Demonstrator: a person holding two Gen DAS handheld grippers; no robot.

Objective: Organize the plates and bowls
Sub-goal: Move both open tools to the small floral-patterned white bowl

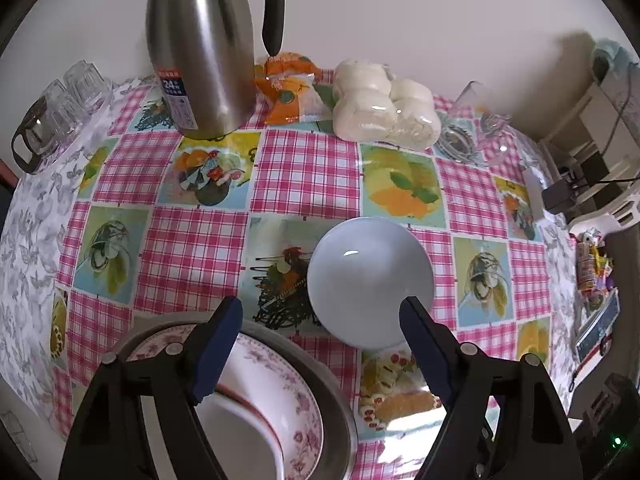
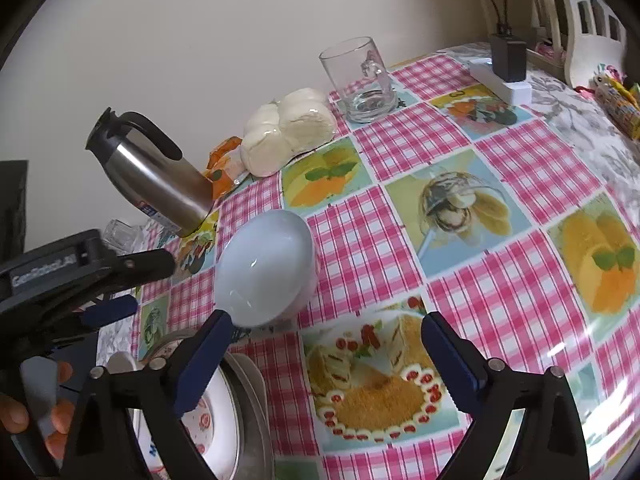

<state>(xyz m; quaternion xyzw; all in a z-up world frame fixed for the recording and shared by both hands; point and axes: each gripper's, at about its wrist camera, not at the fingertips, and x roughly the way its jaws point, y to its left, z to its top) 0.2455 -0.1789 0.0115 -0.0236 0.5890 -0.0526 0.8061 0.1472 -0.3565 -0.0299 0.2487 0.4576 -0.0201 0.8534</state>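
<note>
Left gripper (image 1: 320,320): I'm holding its jaws wide, gripping nothing, above the plates.
Right gripper (image 2: 324,336): I'm keeping it wide open, empty.
Plates (image 1: 276,392): sitting stacked nearest me.
Bowl (image 1: 370,282): lying upside down just beyond them.
Flask (image 1: 200,52): standing farthest.

Table (image 1: 308,172) under pink-check fruit-print cloth, against wall. On it: white bowl (image 1: 370,282), centre; steel tray (image 1: 320,376) at near edge, floral plate (image 1: 276,384) inside; steel jug (image 1: 200,48) at back; orange packet (image 1: 286,92) beside it; bagged buns (image 1: 382,104); glass mug (image 2: 362,80); upturned glasses (image 1: 68,100) far left; white power strip (image 2: 502,80) with black adapter (image 2: 508,58); sweets (image 1: 592,268) at right edge.
</note>
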